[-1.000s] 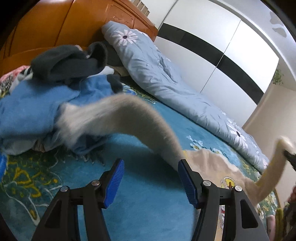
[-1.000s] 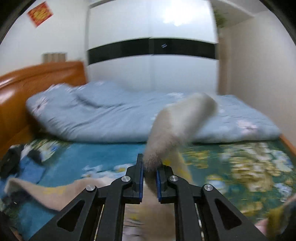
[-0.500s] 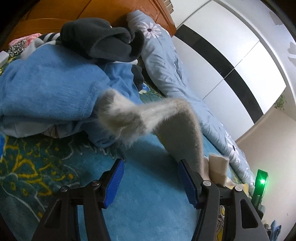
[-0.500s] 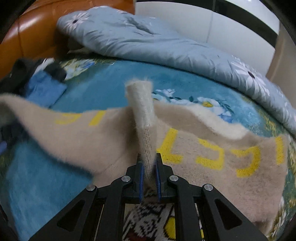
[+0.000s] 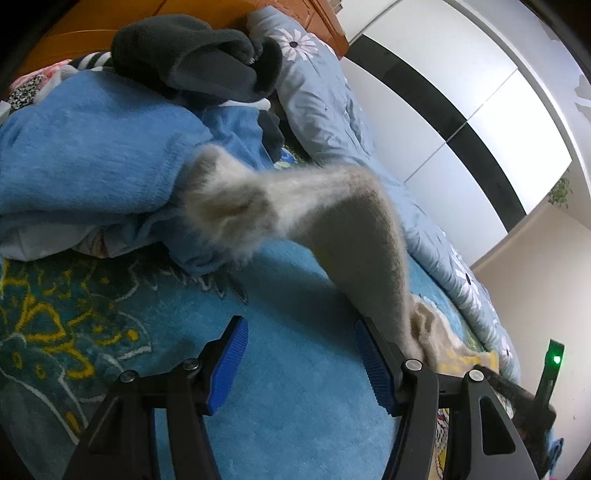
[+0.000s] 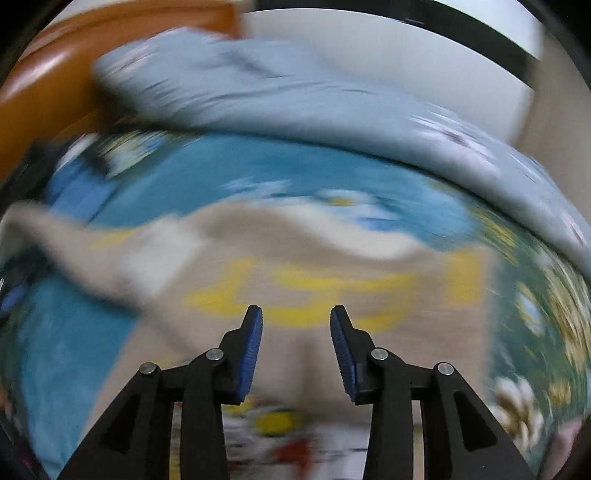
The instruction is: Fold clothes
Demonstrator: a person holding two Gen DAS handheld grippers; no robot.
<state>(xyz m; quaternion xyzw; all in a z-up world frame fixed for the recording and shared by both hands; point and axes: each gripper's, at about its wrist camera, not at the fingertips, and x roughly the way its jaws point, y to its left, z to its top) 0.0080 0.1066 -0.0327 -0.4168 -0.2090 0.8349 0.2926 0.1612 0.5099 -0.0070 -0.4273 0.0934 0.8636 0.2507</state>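
A fuzzy beige sweater with yellow lettering [image 6: 314, 280] lies spread on the blue floral bedspread [image 6: 229, 170] in the blurred right wrist view. My right gripper [image 6: 296, 321] is open and empty just above it. In the left wrist view one beige sleeve [image 5: 332, 214] hangs raised over the bedspread [image 5: 288, 369], draped against the outer side of the right finger [image 5: 373, 354]. My left gripper [image 5: 299, 343] is open with nothing between its pads.
A pile of clothes, a blue sweater [image 5: 92, 140] with dark grey garments [image 5: 192, 59] on top, sits at the left by the wooden headboard [image 5: 92, 22]. A light blue quilt [image 5: 332, 110] runs along the far side. A white wardrobe [image 5: 461, 122] stands behind.
My right gripper has opened and let go of the sleeve it was pinching, and it is moving fast, so the view is blurred. The left view has barely changed.
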